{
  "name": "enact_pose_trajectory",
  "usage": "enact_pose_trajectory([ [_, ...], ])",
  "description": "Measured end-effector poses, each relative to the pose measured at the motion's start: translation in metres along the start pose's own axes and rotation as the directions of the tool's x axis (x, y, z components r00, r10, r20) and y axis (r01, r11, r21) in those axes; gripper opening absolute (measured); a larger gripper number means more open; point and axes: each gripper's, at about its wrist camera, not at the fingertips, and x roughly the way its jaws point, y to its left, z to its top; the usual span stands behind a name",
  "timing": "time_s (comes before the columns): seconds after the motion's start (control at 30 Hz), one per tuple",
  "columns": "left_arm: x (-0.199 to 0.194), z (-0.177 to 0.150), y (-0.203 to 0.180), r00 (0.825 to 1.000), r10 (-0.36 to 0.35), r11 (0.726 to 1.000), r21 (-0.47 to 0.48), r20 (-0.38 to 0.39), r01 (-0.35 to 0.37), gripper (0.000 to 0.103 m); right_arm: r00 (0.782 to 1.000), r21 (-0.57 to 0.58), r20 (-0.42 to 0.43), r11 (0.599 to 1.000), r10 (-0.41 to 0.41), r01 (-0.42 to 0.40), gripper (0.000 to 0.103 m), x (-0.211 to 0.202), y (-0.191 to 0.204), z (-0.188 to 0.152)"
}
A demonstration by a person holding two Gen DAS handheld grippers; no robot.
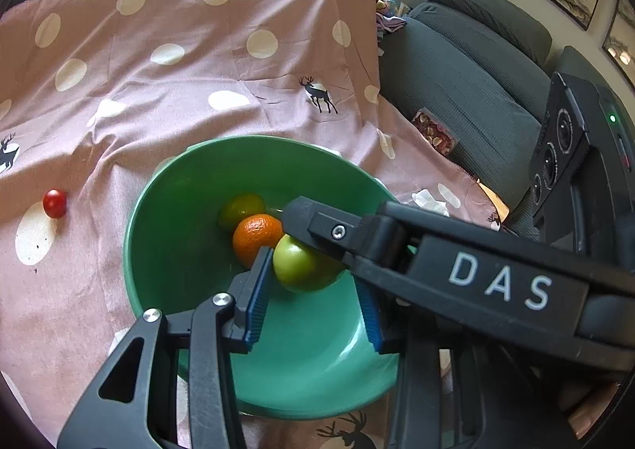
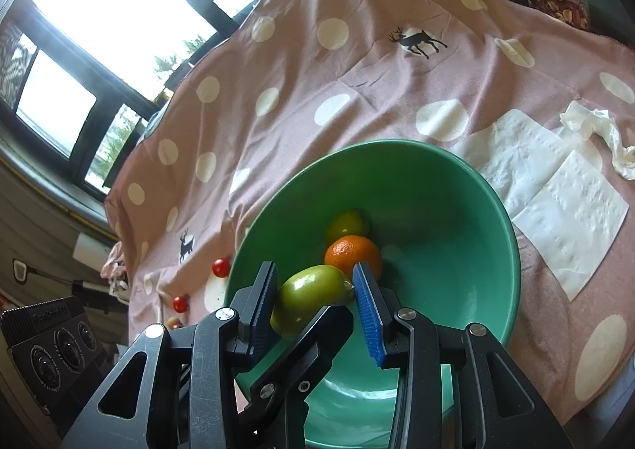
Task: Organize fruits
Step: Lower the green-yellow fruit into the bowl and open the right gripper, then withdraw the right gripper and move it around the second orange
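A green apple [image 1: 301,270] [image 2: 309,298] hangs just above the near rim of a green bowl [image 1: 135,219] [image 2: 512,242] on a pink spotted cloth. My left gripper [image 1: 311,266] has its blue pads on the apple's two sides. My right gripper [image 2: 313,282] is also shut on it, crossing at an angle. One of the right gripper's fingers [image 1: 317,223] lies over the apple and hides the left gripper's far pad. One of the left gripper's fingers [image 2: 305,342] shows under the apple. An orange mandarin [image 1: 256,235] [image 2: 351,254] and a yellow-green citrus [image 1: 242,209] [image 2: 347,223] lie in the bowl.
Cherry tomatoes [image 1: 54,203] [image 2: 221,267] lie on the cloth left of the bowl. Flat paper napkins [image 2: 555,203] and a crumpled tissue [image 2: 595,131] lie to its right. A grey sofa [image 1: 476,72] with a snack packet [image 1: 434,131] stands beyond the cloth's right edge.
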Motion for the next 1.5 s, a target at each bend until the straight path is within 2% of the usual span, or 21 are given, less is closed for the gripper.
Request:
enact_pose_trajectory([
  [0.27, 0.003, -0.001, 0.006, 1.0, -0.016, 1.0, -0.027, -0.013, 0.016, 0.04, 0.999, 0.003, -0.017, 0.999, -0.033, 0.033, 0.042, 0.004, 0.001, 0.0],
  [0.37, -0.001, -0.001, 0.007, 1.0, -0.008, 0.999, -0.033, -0.004, 0.008, 0.043, 0.998, 0.004, 0.003, 0.998, -0.058, 0.058, 0.042, 0.001, 0.002, 0.0],
  [0.57, -0.027, -0.002, 0.014, 0.998, 0.035, 0.999, -0.038, 0.047, -0.034, 0.065, 0.994, -0.034, 0.071, 0.996, -0.078, 0.08, 0.041, -0.008, 0.013, 0.0],
  [0.73, -0.064, -0.004, 0.035, 0.99, 0.102, 0.992, -0.08, 0.097, -0.094, 0.076, 0.992, -0.05, 0.095, 0.995, -0.083, 0.088, 0.042, -0.009, 0.02, 0.001],
  [0.8, -0.082, -0.006, 0.05, 0.982, 0.152, 0.983, -0.124, 0.111, -0.138, 0.077, 0.992, -0.054, 0.097, 0.995, -0.078, 0.084, 0.048, -0.008, 0.024, 0.001],
  [0.9, -0.105, -0.013, 0.078, 0.957, 0.269, 0.946, -0.219, 0.109, -0.24, 0.084, 0.993, -0.07, 0.103, 0.995, -0.065, 0.072, 0.052, -0.007, 0.032, -0.001],
  [1.0, -0.124, -0.025, 0.108, 0.912, 0.4, 0.886, -0.293, 0.088, -0.36, 0.084, 0.993, -0.109, 0.106, 0.991, -0.06, 0.072, 0.055, -0.003, 0.047, -0.006],
  [1.07, -0.137, -0.035, 0.127, 0.889, 0.45, 0.852, -0.336, 0.082, -0.401, 0.084, 0.992, -0.14, 0.11, 0.988, -0.055, 0.071, 0.056, -0.001, 0.058, -0.01],
  [1.13, -0.149, -0.045, 0.149, 0.871, 0.484, 0.821, -0.387, 0.08, -0.421, 0.085, 0.994, -0.189, 0.107, 0.98, -0.037, 0.057, 0.057, 0.003, 0.072, -0.014],
  [1.3, -0.179, -0.069, 0.2, 0.84, 0.54, 0.736, -0.517, 0.059, -0.437, 0.085, 0.997, -0.303, 0.077, 0.953, 0.013, 0.011, 0.057, 0.014, 0.105, -0.031],
  [1.4, -0.198, -0.078, 0.223, 0.811, 0.582, 0.681, -0.576, 0.051, -0.453, 0.085, 0.999, -0.359, 0.033, 0.933, 0.04, -0.026, 0.057, 0.026, 0.126, -0.044],
  [1.47, -0.209, -0.084, 0.234, 0.804, 0.593, 0.652, -0.613, 0.046, -0.446, 0.085, 0.999, -0.374, -0.011, 0.926, 0.052, -0.052, 0.057, 0.037, 0.139, -0.054],
  [1.5, -0.213, -0.087, 0.24, 0.806, 0.591, 0.637, -0.635, 0.039, -0.437, 0.085, 0.997, -0.383, -0.038, 0.921, 0.063, -0.073, 0.057, 0.043, 0.145, -0.06],
])
